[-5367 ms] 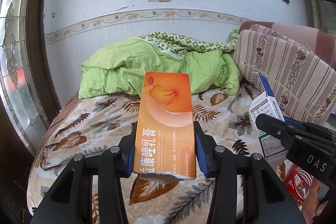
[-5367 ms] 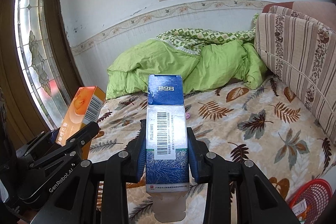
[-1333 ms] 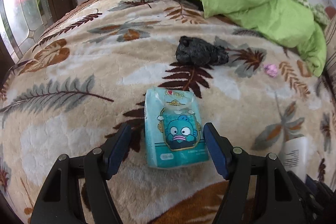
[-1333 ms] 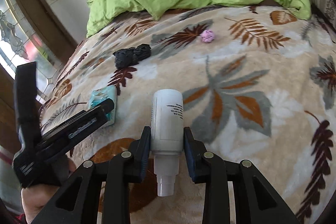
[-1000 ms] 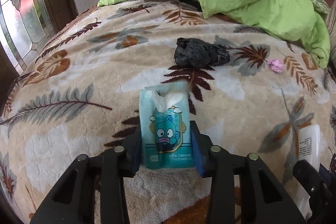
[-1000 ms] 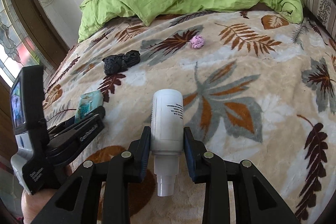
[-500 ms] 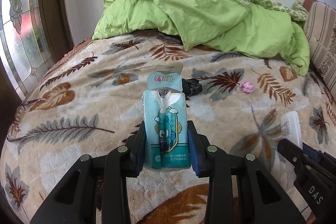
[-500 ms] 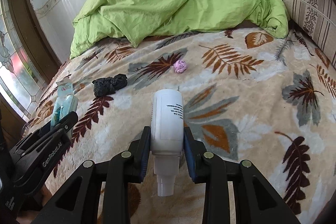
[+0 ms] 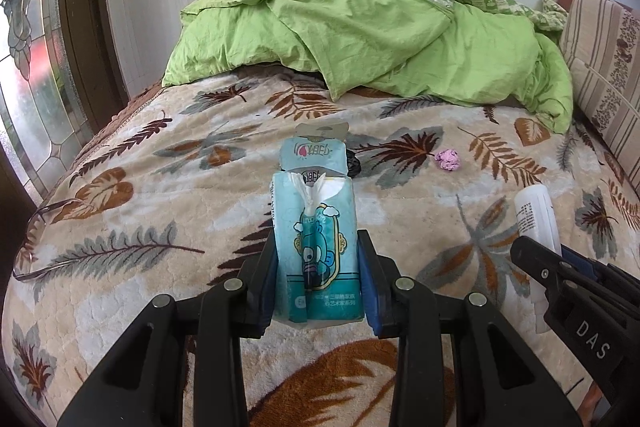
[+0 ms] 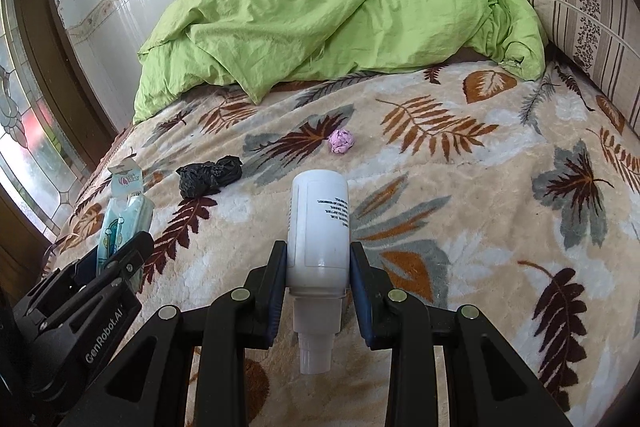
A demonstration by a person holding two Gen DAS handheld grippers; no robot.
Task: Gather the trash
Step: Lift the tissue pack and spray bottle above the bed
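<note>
**Both tongs loaded, two scraps left on the bed**

Left wrist view: left gripper [image 9: 318, 279] is clamped on the blue tissue pack [image 9: 316, 247], long axis running up the frame, lifted off the leaf-print blanket [image 9: 140, 195]. The pink paper ball [image 9: 449, 159] lies upper right of the pack. A second ago the pack sat lower against the blanket; now it stands higher and the green quilt [image 9: 360, 23] fills the top.

Right wrist view: right gripper [image 10: 318, 281] is clamped on the white bottle [image 10: 319, 223], nozzle toward the camera. The black bag wad [image 10: 209, 175] lies upper left, nearer the left gripper; the pink ball sits just above the bottle. The bottle's hold is unchanged.
</note>
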